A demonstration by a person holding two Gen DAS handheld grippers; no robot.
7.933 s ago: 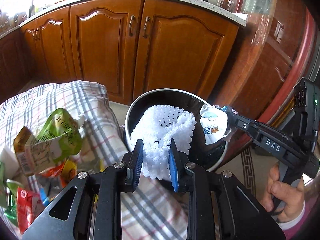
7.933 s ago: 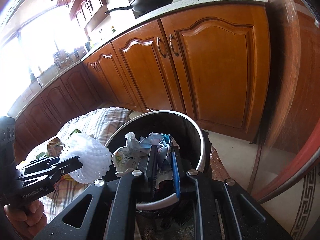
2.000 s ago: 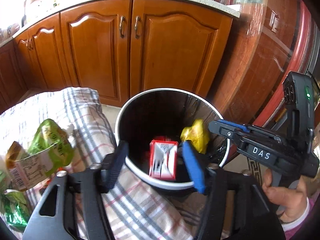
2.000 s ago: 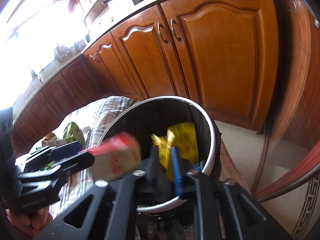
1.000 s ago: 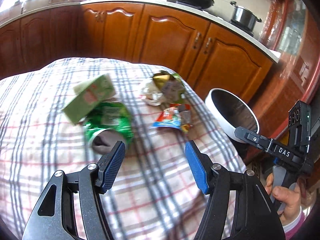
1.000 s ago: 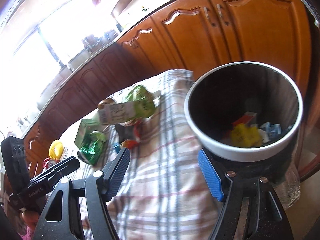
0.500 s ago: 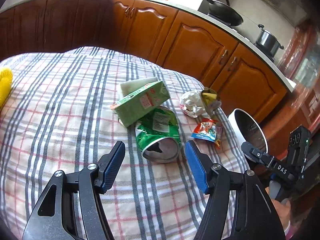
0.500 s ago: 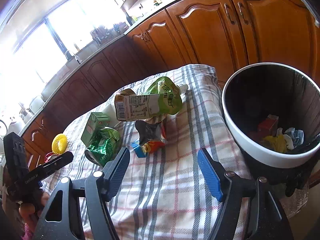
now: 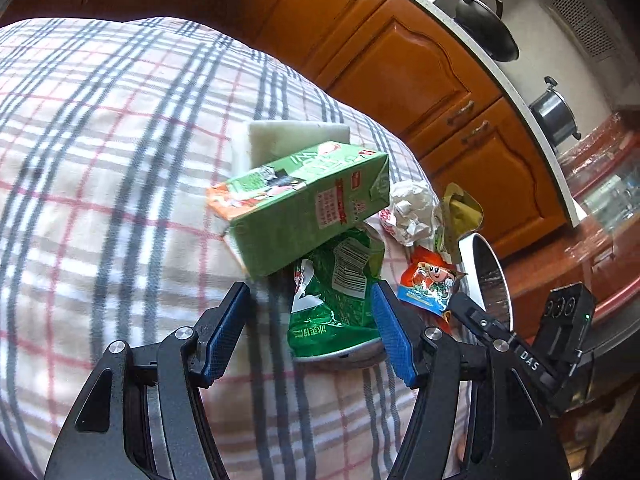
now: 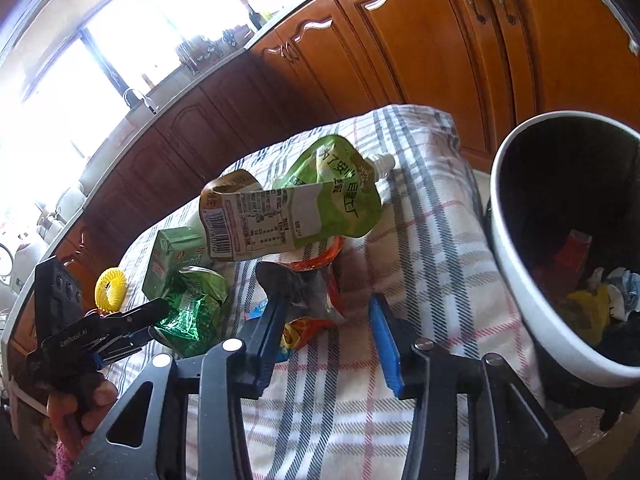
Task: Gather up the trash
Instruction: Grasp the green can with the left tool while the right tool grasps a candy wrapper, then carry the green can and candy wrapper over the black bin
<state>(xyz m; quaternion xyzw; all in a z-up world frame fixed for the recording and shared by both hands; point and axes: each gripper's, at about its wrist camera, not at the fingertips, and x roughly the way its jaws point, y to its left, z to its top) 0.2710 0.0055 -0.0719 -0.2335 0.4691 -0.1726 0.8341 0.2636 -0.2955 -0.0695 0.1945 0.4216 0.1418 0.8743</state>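
From the left wrist view, we hold the left gripper with its blue pads apart, one on each side of the crumpled green wrapper, and nothing is clamped yet. A green drink carton leans across the far end of that wrapper, with a white foam block behind it. Toward the table's right edge lie a ball of white paper, a red snack packet and a yellow-green pouch. The bin shows just past that edge, and the right gripper reaches in beside the red packet. We judge the carton may shift when the wrapper is pulled out

From the right wrist view, our right gripper's jaws have just been closing; they stand partly apart around a dark, crumpled wrapper with red print, and we cannot tell whether the pads already press on it. The big green spout pouch hangs over it from behind. The bin off the cloth's right edge already holds red, yellow and white scraps, so some collecting is done, yet a good handful of pieces is left on the checked tablecloth. A yellow ring sits near the far left edge
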